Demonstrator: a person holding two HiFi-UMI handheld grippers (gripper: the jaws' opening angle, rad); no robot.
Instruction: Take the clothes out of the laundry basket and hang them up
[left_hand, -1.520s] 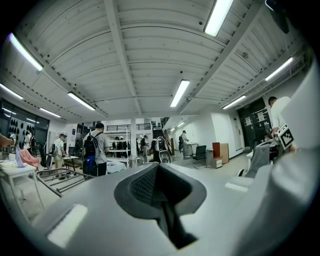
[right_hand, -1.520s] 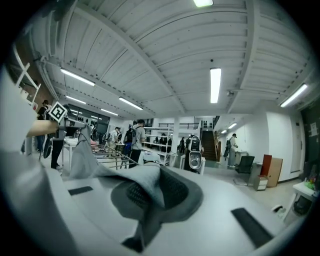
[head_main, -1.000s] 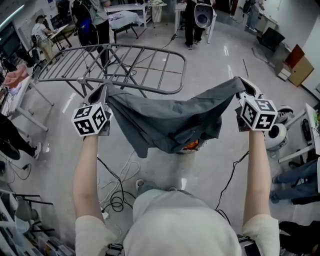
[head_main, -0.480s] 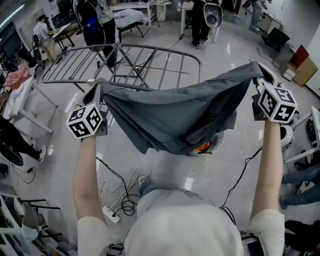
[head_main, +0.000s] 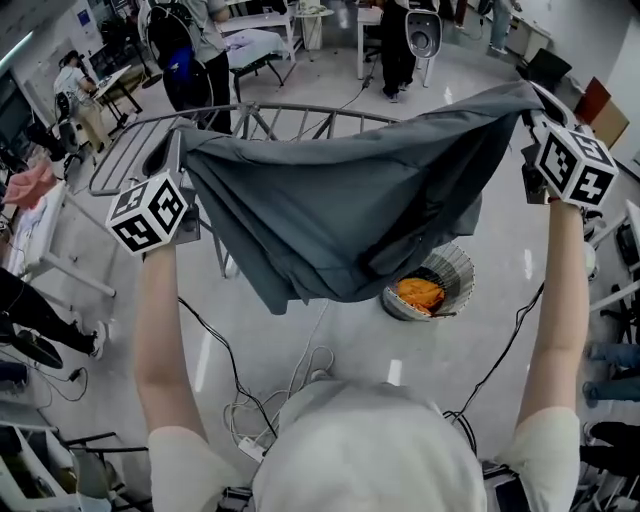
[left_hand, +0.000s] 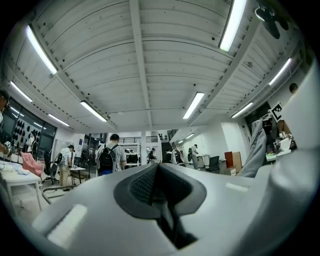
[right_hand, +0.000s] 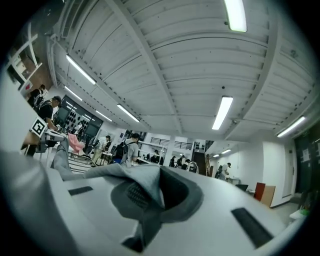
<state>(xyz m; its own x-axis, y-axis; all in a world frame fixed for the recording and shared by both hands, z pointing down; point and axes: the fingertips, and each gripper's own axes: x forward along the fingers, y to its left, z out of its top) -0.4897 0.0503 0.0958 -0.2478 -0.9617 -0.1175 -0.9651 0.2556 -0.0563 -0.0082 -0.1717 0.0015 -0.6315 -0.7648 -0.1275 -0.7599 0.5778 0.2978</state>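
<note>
Grey garment (head_main: 340, 215), head view: stretched wide between left gripper (head_main: 177, 152) and right gripper (head_main: 534, 97), sagging below both and creased, in front of the drying rack (head_main: 120, 165). Only this view shows the wire laundry basket (head_main: 458, 268) with orange cloth (head_main: 420, 293), on the floor beneath the hem.

Left gripper view: jaws pressed together on a thin fold of the garment.

Right gripper view: jaws pinching the garment, which drapes leftward over one jaw.
</note>
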